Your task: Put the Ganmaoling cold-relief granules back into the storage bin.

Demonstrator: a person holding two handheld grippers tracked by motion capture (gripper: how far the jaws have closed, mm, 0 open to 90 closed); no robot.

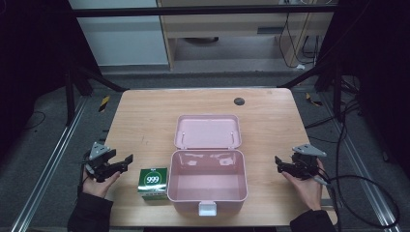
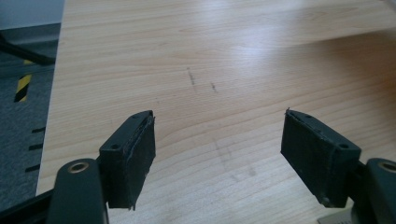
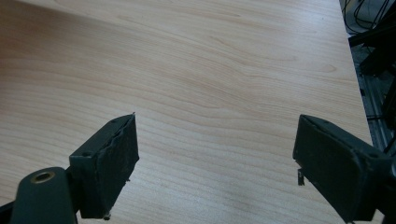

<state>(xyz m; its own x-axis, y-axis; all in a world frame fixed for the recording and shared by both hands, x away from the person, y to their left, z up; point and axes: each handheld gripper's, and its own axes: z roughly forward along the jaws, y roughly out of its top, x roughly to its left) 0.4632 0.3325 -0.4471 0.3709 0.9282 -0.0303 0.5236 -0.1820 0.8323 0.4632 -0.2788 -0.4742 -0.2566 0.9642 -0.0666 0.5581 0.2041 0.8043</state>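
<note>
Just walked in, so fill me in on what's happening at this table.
A person sits at a wooden table with a two-jaw gripper in each hand. An open pink box stands in the middle, lid laid back, nothing visible inside. A green carton marked 999 stands against the box's left side. The left gripper hovers just left of the carton, jaws open with nothing between them. The right gripper waits to the right of the box, also open. Nothing is held yet.
</note>
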